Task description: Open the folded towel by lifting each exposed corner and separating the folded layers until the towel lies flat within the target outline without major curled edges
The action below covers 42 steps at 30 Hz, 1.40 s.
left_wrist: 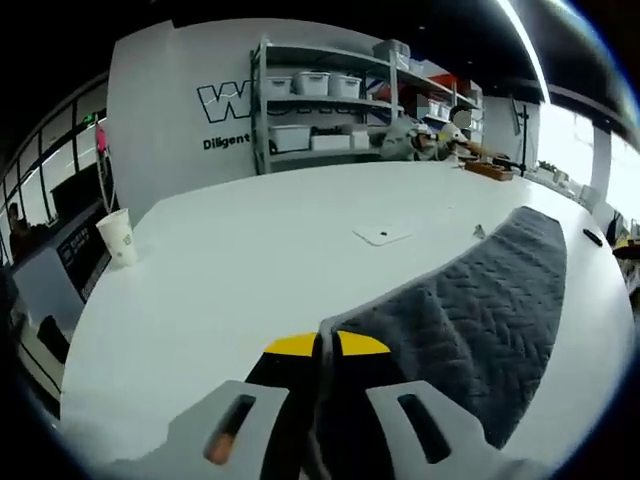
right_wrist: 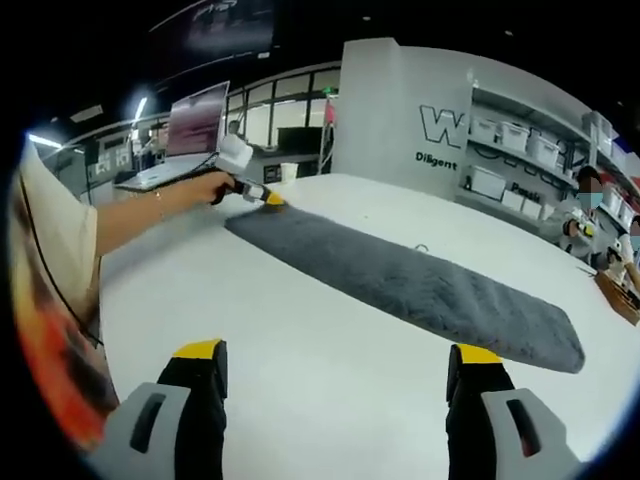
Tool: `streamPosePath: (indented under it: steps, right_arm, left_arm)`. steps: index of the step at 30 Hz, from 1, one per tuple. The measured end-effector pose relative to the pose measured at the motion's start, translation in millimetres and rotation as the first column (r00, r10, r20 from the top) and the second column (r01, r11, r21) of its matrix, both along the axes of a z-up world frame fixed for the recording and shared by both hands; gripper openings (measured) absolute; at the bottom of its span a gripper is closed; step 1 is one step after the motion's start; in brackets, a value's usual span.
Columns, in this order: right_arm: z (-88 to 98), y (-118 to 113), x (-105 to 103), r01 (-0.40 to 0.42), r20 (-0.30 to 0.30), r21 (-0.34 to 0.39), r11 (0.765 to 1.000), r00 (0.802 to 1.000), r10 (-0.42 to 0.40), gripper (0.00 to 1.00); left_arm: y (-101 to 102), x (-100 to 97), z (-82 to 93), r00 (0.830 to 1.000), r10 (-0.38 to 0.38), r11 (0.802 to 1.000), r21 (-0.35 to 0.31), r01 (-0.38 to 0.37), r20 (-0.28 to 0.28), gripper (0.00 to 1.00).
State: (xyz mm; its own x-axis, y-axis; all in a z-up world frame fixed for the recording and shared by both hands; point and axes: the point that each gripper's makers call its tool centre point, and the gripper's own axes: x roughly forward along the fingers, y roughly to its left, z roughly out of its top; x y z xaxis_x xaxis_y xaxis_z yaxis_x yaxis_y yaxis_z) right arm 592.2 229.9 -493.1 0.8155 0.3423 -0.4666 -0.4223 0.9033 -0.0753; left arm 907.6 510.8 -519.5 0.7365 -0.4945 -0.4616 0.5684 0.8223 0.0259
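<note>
The grey towel (right_wrist: 400,275) lies as a long folded strip on the white table (right_wrist: 300,370), running from ten o'clock toward four o'clock in the right gripper view; a pull on too many layers would likely drag the whole strip rather than open it; the left gripper (left_wrist: 327,345) is pinched tight on its corner; the right gripper (right_wrist: 335,355) stands wide, holding nothing, above bare table.

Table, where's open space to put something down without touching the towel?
Bare white table lies between the open right gripper and the grey towel. In the left gripper view, a wide patch runs from the paper cup to the towel's edge, past a small white card. It's crowded at the left gripper, shut on the towel's corner.
</note>
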Motion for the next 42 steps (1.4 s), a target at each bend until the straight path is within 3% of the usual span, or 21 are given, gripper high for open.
streamPosePath:
  steps: [12, 22, 29, 33, 42]
  right_arm:
    - [-2.2, 1, -3, -0.020, -0.002, -0.012, 1.000, 1.000, 0.020, 0.92]
    - [-0.4, 3, -2, -0.026, 0.004, -0.002, 1.000, 1.000, 0.026, 0.93]
    - [0.1, 4, -4, -0.028, 0.007, 0.000, 1.000, 1.000, 0.028, 0.93]
    - [0.4, 4, -5, -0.027, 0.008, -0.002, 1.000, 1.000, 0.027, 0.92]
    - [2.9, 9, -7, -0.038, 0.016, -0.002, 0.999, 0.999, 0.038, 0.92]
  left_arm:
    - [-22, -37.4, 14.2, 0.993, -0.114, 0.993, 0.020, 0.113, 0.012, 0.04]
    - [-48, -97.4, 31.8, 0.962, -0.272, 0.961, 0.054, 0.271, 0.025, 0.04]
    - [-51, -127.4, 38.4, 0.948, -0.316, 0.948, 0.048, 0.314, 0.027, 0.04]
    - [-52, -154.7, 42.2, 0.935, -0.353, 0.935, 0.039, 0.352, 0.020, 0.04]
    - [-45, -200.8, 42.3, 0.915, -0.402, 0.913, 0.073, 0.401, 0.002, 0.03]
